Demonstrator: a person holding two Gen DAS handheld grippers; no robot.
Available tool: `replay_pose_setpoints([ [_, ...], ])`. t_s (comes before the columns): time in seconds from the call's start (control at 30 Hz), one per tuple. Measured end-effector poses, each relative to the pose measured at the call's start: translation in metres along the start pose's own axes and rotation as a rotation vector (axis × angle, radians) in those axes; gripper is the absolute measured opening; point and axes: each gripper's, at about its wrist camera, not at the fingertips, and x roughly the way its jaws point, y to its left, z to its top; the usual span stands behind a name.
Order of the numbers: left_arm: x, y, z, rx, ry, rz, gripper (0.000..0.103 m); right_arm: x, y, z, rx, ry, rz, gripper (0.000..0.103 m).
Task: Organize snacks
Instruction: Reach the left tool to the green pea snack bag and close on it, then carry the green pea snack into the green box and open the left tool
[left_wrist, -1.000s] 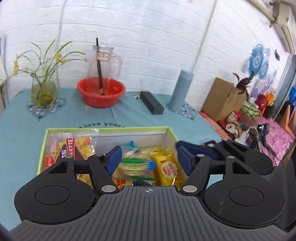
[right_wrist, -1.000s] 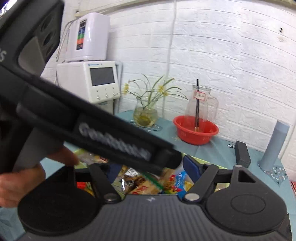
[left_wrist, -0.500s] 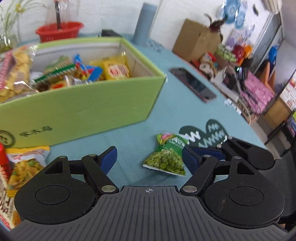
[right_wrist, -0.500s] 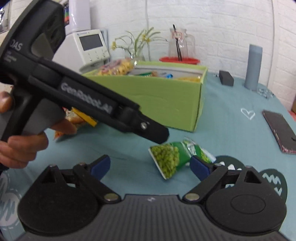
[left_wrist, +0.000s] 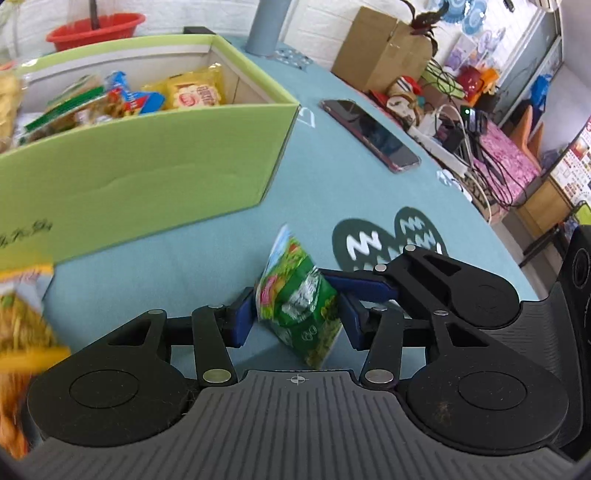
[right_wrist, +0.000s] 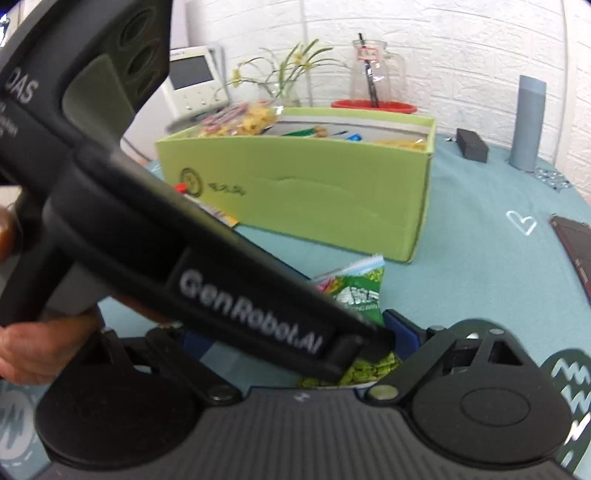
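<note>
A green packet of peas (left_wrist: 295, 306) stands crumpled on the teal tablecloth in front of the green snack box (left_wrist: 147, 177). My left gripper (left_wrist: 295, 321) has its jaws closing, and both blue pads press on the packet's sides. In the right wrist view the left gripper's black body crosses the frame, and the packet (right_wrist: 358, 291) shows behind it. My right gripper (right_wrist: 295, 339) stands wide open around that spot, its right finger (left_wrist: 362, 286) close beside the packet. The box (right_wrist: 314, 199) holds several snack bags.
A yellow snack bag (left_wrist: 22, 325) lies left of the box. A phone (left_wrist: 369, 136) lies on the cloth to the right. A grey cylinder (right_wrist: 528, 122), a black block (right_wrist: 471, 144), a red basin (left_wrist: 96, 31) and a flower vase (right_wrist: 284, 92) stand behind. A hand (right_wrist: 48, 347) holds the left gripper.
Both grippers dropped from over the box to the cloth in front of it. The left jaws narrowed onto the pea packet, which went from lying flat to standing crumpled. The right jaws widened.
</note>
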Motion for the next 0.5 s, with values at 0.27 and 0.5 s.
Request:
replay_pose_setpoints([
  [0.27,-0.028,-0.007,-0.047,-0.007,-0.061,0.038,0.032,-0.021,0.032,-0.023,-0.035,0.012,0.04,0.092],
  [0.5,-0.059,-0.001,-0.062,-0.012,-0.14,0.118,0.061,-0.052,0.031,-0.024,-0.055,-0.029,-0.045,0.092],
])
